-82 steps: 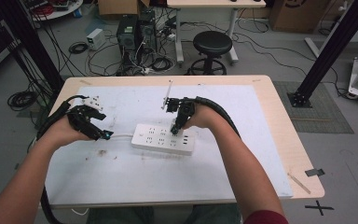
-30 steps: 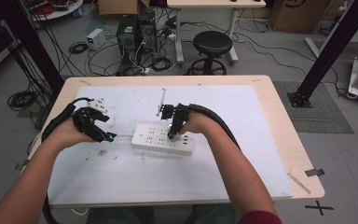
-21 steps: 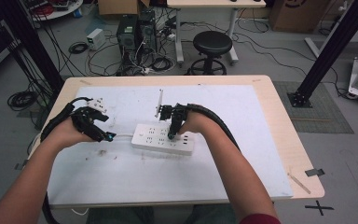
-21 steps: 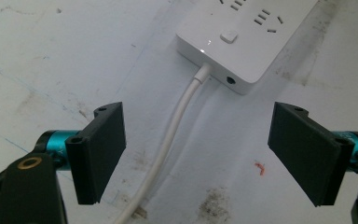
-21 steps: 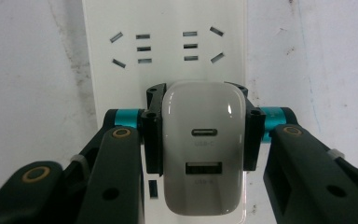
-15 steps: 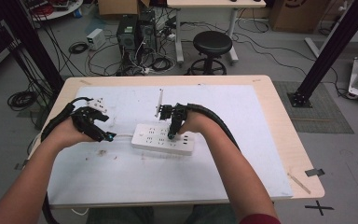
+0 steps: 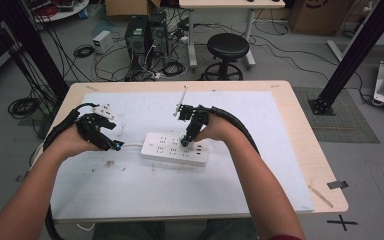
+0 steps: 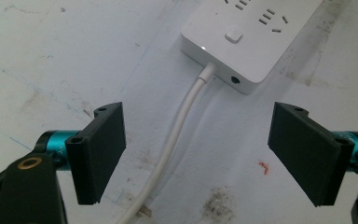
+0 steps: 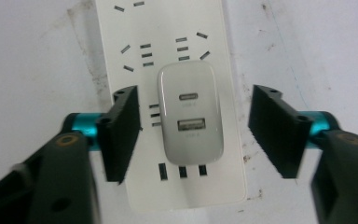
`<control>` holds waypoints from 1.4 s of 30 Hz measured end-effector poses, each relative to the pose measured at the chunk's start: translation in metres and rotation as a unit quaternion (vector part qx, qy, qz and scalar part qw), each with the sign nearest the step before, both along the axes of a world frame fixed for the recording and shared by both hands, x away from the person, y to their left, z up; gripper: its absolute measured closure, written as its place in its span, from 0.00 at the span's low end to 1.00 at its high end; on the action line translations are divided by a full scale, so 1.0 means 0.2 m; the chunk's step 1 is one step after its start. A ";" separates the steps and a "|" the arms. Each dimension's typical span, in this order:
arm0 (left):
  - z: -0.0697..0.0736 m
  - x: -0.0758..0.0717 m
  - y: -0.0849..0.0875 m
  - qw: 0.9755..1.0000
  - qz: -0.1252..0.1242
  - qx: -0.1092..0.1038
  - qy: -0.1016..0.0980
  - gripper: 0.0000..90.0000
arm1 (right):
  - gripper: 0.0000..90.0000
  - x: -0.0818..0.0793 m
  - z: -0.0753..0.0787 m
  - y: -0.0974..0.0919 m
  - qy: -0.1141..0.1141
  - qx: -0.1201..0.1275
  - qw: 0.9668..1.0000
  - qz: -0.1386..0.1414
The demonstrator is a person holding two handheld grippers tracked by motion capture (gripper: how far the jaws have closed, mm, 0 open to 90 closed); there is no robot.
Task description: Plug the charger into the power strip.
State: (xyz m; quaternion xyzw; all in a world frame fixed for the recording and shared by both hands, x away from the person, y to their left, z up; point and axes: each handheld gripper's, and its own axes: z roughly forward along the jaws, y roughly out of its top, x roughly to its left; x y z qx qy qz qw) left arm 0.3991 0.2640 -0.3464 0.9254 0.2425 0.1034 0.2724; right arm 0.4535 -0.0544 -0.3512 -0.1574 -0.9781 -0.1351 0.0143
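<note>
Charger (image 9: 190,113) sat in power strip (image 9: 214,182) btwn wide right gripper (image 9: 193,133) jaws; close squarely; left gripper (image 8: 209,156) wide too.

No text can be read; charger (image 9: 190,112) port labels too faint.

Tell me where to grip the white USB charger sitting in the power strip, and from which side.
Grip the white USB charger across its two long, smooth flanks, coming straight down from above. It stands proud of the white power strip, and the right gripper is open with a jaw on either side.
</note>
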 end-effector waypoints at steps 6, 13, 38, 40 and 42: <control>0.03 0.00 -0.01 1.000 0.000 0.002 -0.002 0.21 | 0.34 -0.02 0.06 -0.08 -0.008 0.035 0.999 -0.009; 0.05 0.00 0.00 1.000 -0.001 -0.003 -0.006 0.21 | 0.28 -0.06 0.14 -0.22 -0.022 0.098 0.995 -0.024; 0.11 -0.02 0.00 0.996 -0.045 -0.064 -0.046 0.21 | 0.23 -0.24 0.20 -0.66 -0.062 0.243 0.962 -0.106; 0.11 -0.02 0.00 0.995 -0.043 -0.069 -0.051 0.21 | 0.23 -0.24 0.19 -0.68 -0.064 0.245 0.961 -0.109; 0.12 -0.02 0.01 0.995 -0.040 -0.074 -0.056 0.21 | 0.22 -0.24 0.17 -0.69 -0.067 0.249 0.960 -0.112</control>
